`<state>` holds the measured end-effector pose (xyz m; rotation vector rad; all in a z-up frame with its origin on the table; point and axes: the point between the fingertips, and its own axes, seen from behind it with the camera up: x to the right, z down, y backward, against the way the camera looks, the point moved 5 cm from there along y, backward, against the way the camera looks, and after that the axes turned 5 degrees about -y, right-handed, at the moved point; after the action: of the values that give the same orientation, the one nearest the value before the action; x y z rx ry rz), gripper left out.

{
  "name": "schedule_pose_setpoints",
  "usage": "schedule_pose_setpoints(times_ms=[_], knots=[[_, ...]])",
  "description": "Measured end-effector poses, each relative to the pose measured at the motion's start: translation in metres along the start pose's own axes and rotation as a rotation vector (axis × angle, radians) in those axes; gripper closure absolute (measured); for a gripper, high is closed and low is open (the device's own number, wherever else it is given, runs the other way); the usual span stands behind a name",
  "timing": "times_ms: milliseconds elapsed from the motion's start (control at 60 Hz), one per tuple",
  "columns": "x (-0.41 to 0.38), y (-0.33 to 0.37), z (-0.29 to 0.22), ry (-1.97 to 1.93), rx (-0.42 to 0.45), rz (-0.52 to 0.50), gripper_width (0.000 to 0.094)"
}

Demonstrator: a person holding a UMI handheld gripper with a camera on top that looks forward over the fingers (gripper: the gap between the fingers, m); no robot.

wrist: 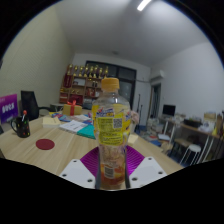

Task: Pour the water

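Observation:
A clear plastic bottle [112, 130] with an orange cap and a yellow label stands upright between my gripper's [112, 168] fingers. Both magenta pads [90, 160] press against its lower sides, so the gripper is shut on the bottle. The bottle's base is hidden behind the fingers' white housing. I cannot tell whether the base rests on the wooden table [50, 150] or is held above it. A round red coaster [45, 144] lies on the table to the left, beyond the fingers.
A black pen holder [20, 127] and a purple sign [9, 106] stand at the table's left end. Papers [75, 125] lie behind the bottle. Shelves of goods [84, 85] line the back wall; desks and a chair [190, 135] are at the right.

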<state>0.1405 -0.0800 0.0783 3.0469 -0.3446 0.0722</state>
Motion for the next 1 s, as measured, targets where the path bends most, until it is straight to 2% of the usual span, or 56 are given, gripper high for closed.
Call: schedule_pose_setpoints(times_ms=[183,300,350,467,533,567,717,783,1000], knots=[[-0.055,-0.007,-0.083,0.438,0.133,0.033,0.0609],[-0.125,-0.018,-0.131,0.893,0.239,0.037,0.0609],[-0.154,-0.029,-0.150,1.115,0.277,0.002,0.0612],[-0.222,-0.046,-0.147,1.513,0.311,-0.034,0.0607],[-0.245,-0.041,-0.144,1.674,0.333,0.004,0.0609],[-0.257,-0.055,-0.149,1.765,0.350,-0.008,0.0606],[-0.300,-0.056,-0.147,2.088,0.467,0.028,0.0607],[-0.311,-0.057,-0.148,2.165,0.506,0.061,0.0604],[-0.319,-0.058,-0.144,2.224,0.505,0.058,0.0609]])
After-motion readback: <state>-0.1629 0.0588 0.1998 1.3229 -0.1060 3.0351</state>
